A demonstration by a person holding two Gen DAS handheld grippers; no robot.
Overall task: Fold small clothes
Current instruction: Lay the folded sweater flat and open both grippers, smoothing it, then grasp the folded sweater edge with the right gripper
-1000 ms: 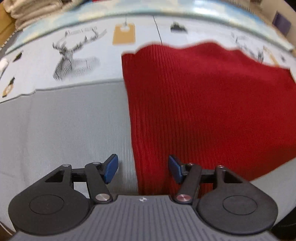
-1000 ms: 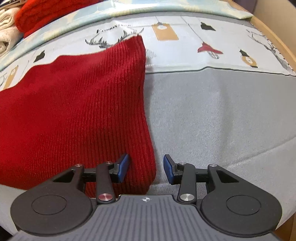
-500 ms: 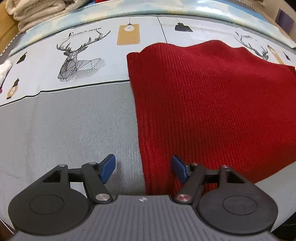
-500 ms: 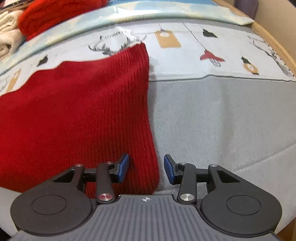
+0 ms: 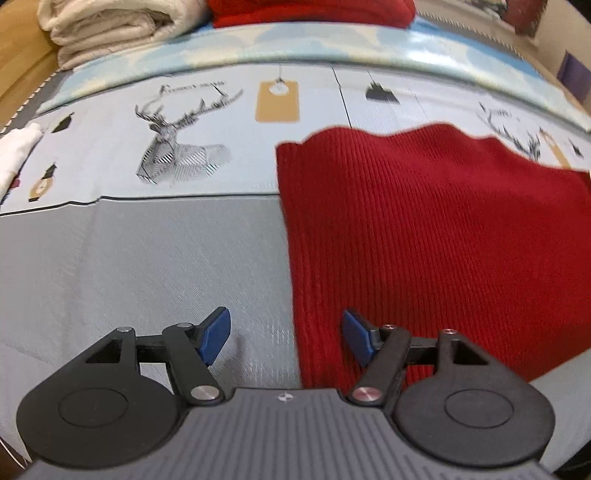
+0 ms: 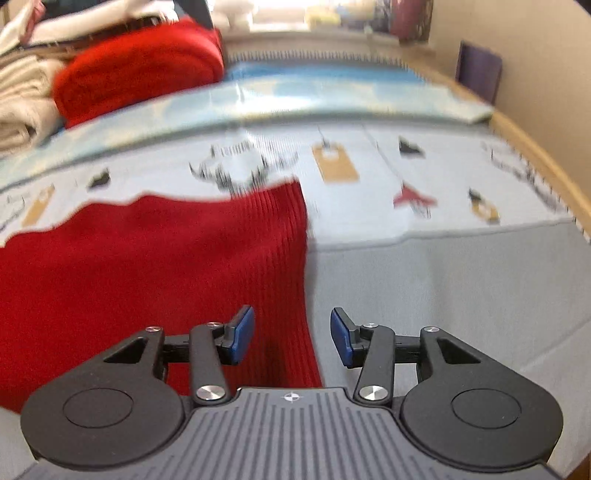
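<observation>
Each hand-held gripper (left [image 5: 285, 341] wide open, right [image 6: 291, 338] opening, both empty) straddles the red knit's [image 5: 424, 236] side edge.

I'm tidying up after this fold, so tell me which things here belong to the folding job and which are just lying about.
Job:
flat red ribbed knit garment
left gripper, open
right gripper, jaws opening, nothing gripped

Lying about:
folded cream towels
folded bright red fleece bundle
white cloth

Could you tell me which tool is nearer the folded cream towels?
Left. The left tool works the red knit's side below the cream towels; the right tool works its opposite edge.
</observation>
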